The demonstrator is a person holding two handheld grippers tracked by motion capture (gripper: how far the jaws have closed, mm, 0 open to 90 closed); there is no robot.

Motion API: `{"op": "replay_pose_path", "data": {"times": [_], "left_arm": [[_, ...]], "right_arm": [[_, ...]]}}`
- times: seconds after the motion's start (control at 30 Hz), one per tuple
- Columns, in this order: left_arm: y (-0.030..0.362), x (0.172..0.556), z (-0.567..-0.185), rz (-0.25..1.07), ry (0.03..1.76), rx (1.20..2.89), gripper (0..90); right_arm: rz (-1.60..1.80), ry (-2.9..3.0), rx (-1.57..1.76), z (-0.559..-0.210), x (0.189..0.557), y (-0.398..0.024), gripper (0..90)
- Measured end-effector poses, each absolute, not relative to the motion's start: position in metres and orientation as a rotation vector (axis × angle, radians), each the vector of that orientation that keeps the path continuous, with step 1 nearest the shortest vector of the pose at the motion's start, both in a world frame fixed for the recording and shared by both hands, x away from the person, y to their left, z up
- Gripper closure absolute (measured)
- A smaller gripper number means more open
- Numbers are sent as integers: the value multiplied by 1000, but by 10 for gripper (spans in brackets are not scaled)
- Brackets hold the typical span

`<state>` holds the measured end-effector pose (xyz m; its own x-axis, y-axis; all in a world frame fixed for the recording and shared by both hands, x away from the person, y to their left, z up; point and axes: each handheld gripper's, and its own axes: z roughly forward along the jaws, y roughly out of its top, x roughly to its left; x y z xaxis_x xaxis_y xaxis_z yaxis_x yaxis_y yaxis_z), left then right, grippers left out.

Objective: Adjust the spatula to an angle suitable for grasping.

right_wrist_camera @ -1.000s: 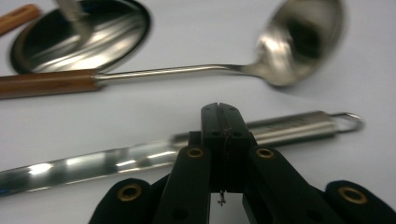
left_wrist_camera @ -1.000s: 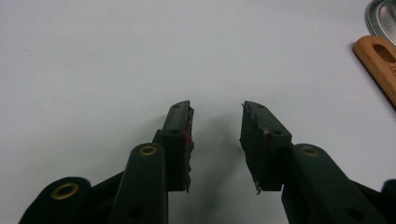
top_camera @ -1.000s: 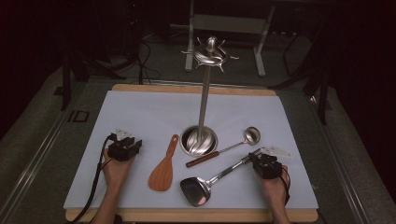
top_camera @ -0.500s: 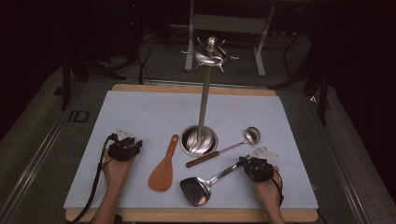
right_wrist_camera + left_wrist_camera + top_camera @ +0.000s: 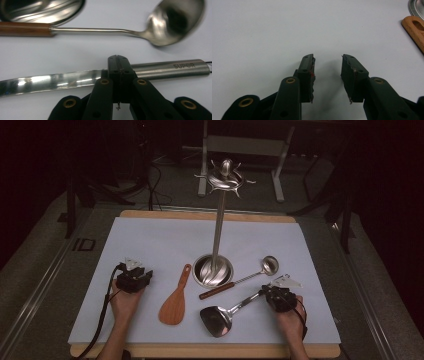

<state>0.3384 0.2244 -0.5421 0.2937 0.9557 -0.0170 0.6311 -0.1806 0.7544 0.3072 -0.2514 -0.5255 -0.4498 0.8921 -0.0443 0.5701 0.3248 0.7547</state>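
Thing in hand: a steel spatula (image 5: pixel 235 312), a turner with a flat blade and a tubular metal handle, lay low and right of centre in the high view, blade toward the lower middle, handle running up-right to the right hand-held gripper (image 5: pixel 274 292).
Likely handling: stiff and fairly light, judging by the thin polished shank; the bright metal looked slippery, so a pinch could let it twist or slide. Blade-heavy, so it would probably droop at the blade end if lifted by the handle.
Where to hold: on the round handle (image 5: pixel 170 68) just past the flat shank, where the right gripper view showed the jaws sitting.
Right hand-held gripper (image 5: pixel 118 65): jaws drawn fully together at the join of shank and handle; they looked clenched over it, tips meeting, though whether the metal was truly pinched or merely underneath is hard to tell.
Right hand pose: hand (image 5: pixel 290 317) low at the lower right, wrist toward the bottom edge, gripper pointing up-left and angled down to the surface (image 5: pixel 150 240).
Left hand-held gripper (image 5: pixel 327 67): released, jaws apart with nothing between them, over bare surface.
Left hand pose: resting at the lower left of the high view, left of the wooden spatula (image 5: pixel 175 300).
Neighbours: ladle (image 5: pixel 250 277) just above the turner; utensil stand (image 5: pixel 215 270) at centre.
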Motion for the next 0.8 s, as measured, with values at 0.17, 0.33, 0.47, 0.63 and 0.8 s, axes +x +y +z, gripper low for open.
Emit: {"op": "replay_pose_path", "data": {"times": [0.17,0.33,0.47,0.63,0.8], "left_arm": [[224,339,-542,627,1415,1906,627],[224,339,-542,627,1414,1907,625],[224,339,-542,627,1414,1908,625],[224,339,-542,628,1413,1909,625],[224,339,-542,628,1414,1911,625]], "right_arm": [[905,2105,1308,-525,316,-264,900],[875,2067,1338,-525,325,-277,900],[854,2035,1364,-524,332,-288,900],[842,2013,1398,-523,342,-297,900],[835,2001,1412,-523,352,-300,900]]}}
